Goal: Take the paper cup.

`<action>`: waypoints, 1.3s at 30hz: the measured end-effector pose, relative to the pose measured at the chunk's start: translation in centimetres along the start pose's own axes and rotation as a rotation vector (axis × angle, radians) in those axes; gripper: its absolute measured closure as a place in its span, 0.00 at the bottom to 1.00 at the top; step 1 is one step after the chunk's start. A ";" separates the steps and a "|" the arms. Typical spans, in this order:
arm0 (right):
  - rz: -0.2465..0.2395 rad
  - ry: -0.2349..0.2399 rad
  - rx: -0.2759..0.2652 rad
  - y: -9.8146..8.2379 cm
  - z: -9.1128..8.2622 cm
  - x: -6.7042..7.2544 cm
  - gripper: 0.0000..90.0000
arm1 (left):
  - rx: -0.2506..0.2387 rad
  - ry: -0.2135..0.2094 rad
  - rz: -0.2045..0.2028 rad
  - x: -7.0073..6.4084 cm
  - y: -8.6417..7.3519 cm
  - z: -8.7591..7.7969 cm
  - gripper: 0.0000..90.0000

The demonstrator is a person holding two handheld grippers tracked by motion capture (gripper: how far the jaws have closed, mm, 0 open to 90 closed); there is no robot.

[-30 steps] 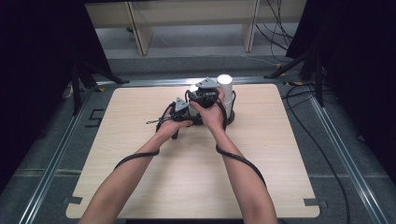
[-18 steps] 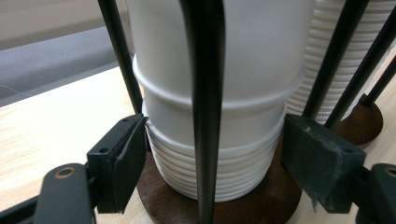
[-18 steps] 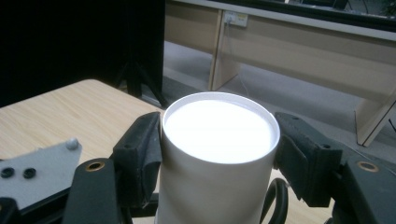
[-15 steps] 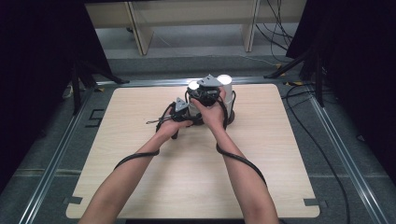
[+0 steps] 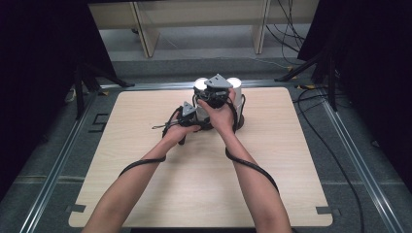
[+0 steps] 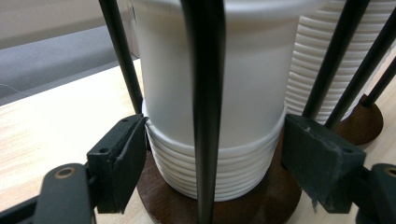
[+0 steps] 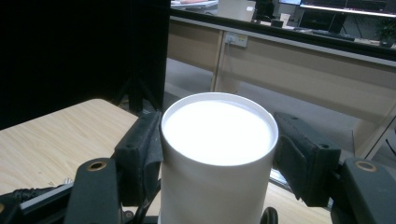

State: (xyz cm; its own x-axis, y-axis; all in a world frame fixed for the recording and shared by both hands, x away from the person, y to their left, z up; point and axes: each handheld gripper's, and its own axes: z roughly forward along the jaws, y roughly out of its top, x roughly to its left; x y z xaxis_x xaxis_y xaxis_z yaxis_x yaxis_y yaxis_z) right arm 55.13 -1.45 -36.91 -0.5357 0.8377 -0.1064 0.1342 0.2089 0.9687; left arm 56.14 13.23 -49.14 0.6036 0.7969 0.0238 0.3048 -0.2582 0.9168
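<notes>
A stack of white paper cups (image 6: 252,158) stands on a round brown base (image 6: 163,196) inside upright black rods (image 6: 205,116). My left gripper (image 6: 215,144) is shut on the stack's ribbed rims low down, a pad pressing each side. My right gripper (image 7: 217,154) is shut on the top white cup (image 7: 217,140) just under its rim; its jaws have just been closing on it. In the high view both grippers sit at the far middle of the table, the left gripper (image 5: 194,116) low and the right gripper (image 5: 214,92) above it by the white cup (image 5: 200,83).
A second cup stack (image 6: 317,60) on its own base stands right beside the first, its top (image 5: 234,82) showing white in the high view. The wooden table (image 5: 145,184) has bare surface on all sides. Cables trail from both grippers along the forearms.
The right gripper has risen a little with the top cup in its jaws. The left gripper has stayed where it was on the stack.
</notes>
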 end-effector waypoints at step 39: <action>0.045 0.047 -0.141 3.2 -4.1 -0.7 0.40 | -0.020 -0.006 -0.002 0.1 -0.1 -1.4 0.16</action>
State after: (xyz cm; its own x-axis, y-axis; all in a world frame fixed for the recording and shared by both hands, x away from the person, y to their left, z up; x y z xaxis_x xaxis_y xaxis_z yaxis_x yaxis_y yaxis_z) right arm 52.58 -3.44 -32.81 -0.5704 0.8195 -0.0546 0.0423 0.0956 0.9945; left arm 55.09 14.11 -48.70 0.6078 0.7939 0.0194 0.2910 -0.2454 0.9247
